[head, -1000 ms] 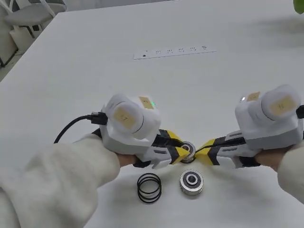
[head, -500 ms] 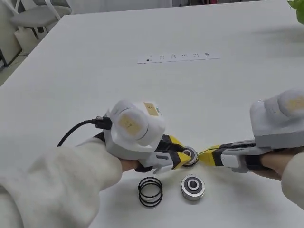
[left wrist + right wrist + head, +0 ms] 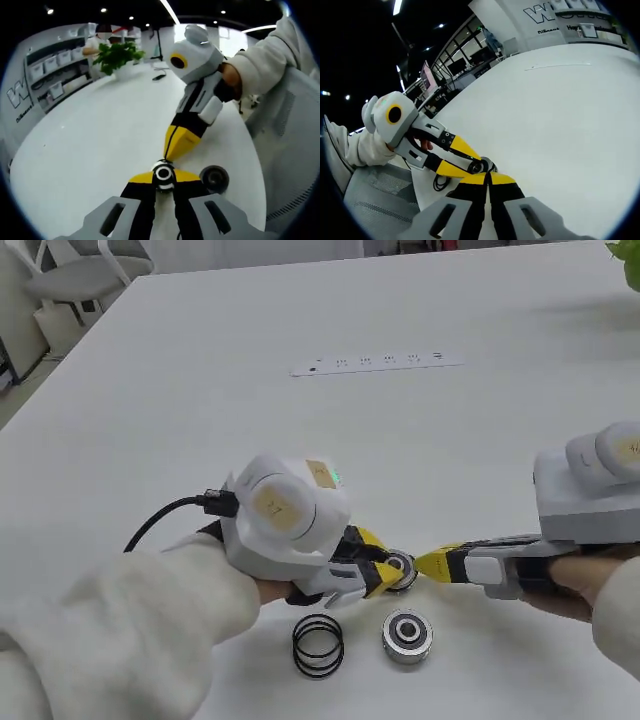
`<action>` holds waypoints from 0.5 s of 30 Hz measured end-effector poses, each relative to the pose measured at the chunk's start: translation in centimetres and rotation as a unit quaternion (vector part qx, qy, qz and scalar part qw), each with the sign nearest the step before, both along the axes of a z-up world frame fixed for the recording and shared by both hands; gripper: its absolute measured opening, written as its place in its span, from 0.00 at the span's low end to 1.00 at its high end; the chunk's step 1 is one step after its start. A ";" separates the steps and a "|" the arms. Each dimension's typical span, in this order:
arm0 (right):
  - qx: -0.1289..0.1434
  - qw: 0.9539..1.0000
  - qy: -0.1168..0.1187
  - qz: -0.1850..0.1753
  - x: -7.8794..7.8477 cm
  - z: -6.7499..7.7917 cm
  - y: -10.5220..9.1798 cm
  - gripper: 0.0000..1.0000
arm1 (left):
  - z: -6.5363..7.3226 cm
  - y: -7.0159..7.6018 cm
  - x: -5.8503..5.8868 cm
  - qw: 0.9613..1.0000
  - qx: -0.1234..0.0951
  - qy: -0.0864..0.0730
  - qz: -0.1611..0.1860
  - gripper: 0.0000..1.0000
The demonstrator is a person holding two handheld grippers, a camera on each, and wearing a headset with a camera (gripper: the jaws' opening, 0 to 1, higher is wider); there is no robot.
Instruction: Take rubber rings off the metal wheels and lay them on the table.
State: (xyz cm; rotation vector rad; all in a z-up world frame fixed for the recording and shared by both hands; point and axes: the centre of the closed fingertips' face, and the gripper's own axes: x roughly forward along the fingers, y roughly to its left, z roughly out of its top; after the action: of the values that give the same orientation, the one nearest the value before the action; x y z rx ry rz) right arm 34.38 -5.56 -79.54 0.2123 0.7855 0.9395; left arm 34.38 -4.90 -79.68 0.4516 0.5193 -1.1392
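A small metal wheel [image 3: 401,567] is held just above the white table between the yellow jaws of my left gripper [image 3: 388,576], which is shut on it. In the left gripper view the wheel [image 3: 163,172] sits at the jaw tips. My right gripper [image 3: 424,565] comes in from the right with its jaws pressed together, their point touching the wheel's rim [image 3: 484,165]. Whether a rubber ring is pinched there is too small to tell. A second metal wheel [image 3: 406,633] lies flat on the table in front. A stack of black rubber rings [image 3: 318,645] lies to its left.
A white power strip [image 3: 378,363] lies far back on the table [image 3: 200,420]. The left gripper's black cable [image 3: 160,520] trails off to the left. A potted plant [image 3: 117,57] stands at the table's far end in the left gripper view.
The right gripper's body has drawn back a little to the right while its tips stay at the wheel. The left gripper keeps hold of the wheel. The head camera has shifted slightly.
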 end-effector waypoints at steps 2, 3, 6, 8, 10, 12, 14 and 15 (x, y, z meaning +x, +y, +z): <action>-0.001 1.000 0.000 0.000 0.0 0.0 0.0 0.00 | 0.0 0.0 0.0 1.000 0.000 0.000 0.000 0.13; -0.001 1.000 0.000 0.001 0.0 0.0 0.0 0.00 | 0.0 0.0 0.0 1.000 0.000 0.000 0.000 0.13; -0.001 1.000 0.001 0.000 0.1 0.1 0.0 0.00 | 0.0 0.0 0.0 1.000 0.001 -0.001 -0.001 0.13; 0.000 1.000 0.005 -0.002 0.1 0.1 0.0 0.00 | 0.0 0.0 0.0 1.000 0.002 -0.003 -0.001 0.13; -0.001 1.000 0.006 -0.003 0.1 0.1 0.1 0.00 | 0.0 0.0 0.0 1.000 0.002 -0.002 -0.001 0.13; -0.003 1.000 0.004 0.000 0.0 0.2 0.2 0.00 | 0.0 0.0 0.0 1.000 0.003 -0.003 -0.001 0.13; -0.004 1.000 0.001 0.002 0.1 0.2 0.2 0.00 | 0.0 0.0 0.0 1.000 0.002 -0.002 0.001 0.13; -0.004 1.000 0.001 0.001 0.1 0.2 0.2 0.00 | 0.0 0.0 0.0 1.000 0.002 -0.002 0.001 0.13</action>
State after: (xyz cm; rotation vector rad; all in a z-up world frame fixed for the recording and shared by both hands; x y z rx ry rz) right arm 34.45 -5.37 -79.36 0.2058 0.7921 0.9390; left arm 34.33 -4.90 -79.68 0.4570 0.5191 -1.1355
